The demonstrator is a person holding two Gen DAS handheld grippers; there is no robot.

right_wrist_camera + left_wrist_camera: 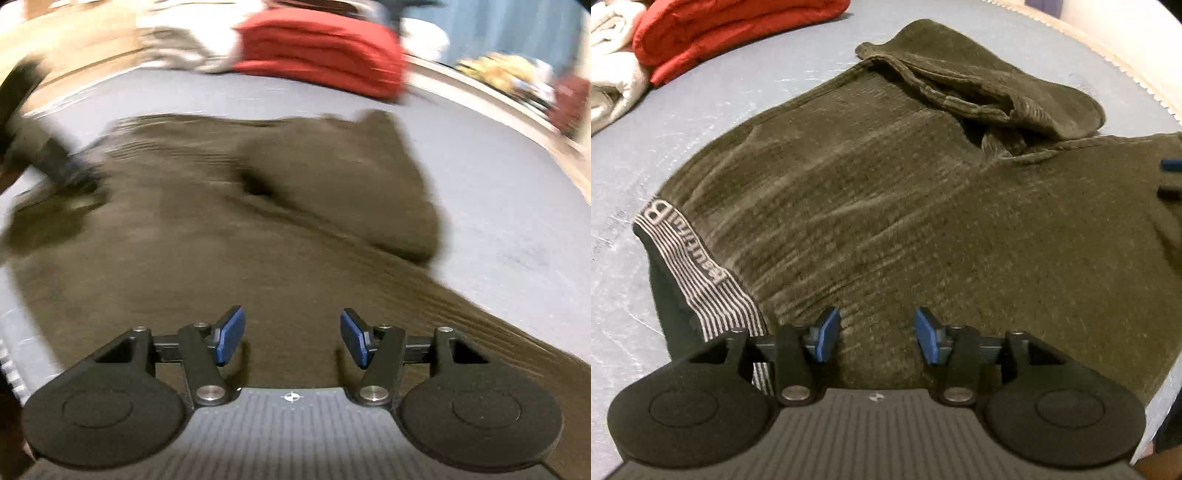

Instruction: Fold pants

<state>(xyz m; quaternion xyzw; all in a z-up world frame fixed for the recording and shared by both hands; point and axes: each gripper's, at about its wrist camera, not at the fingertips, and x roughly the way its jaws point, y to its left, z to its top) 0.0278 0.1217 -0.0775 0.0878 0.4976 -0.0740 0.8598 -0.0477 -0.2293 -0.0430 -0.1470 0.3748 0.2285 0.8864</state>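
Dark olive corduroy pants (886,206) lie spread on a grey-blue surface, with a striped lettered waistband (701,273) at the left and a leg end folded over at the far right (990,85). My left gripper (877,334) is open and empty just above the pants near the waistband. In the blurred right wrist view the pants (229,236) fill the middle, and my right gripper (291,338) is open and empty over them. The left gripper (70,173) shows at that view's left edge. The right gripper's blue fingertips (1171,164) show at the left view's right edge.
A folded red garment (731,33) and a white towel (613,74) lie at the far left of the surface; they also show in the right wrist view (325,48). The surface's scalloped edge (1126,62) runs along the far right.
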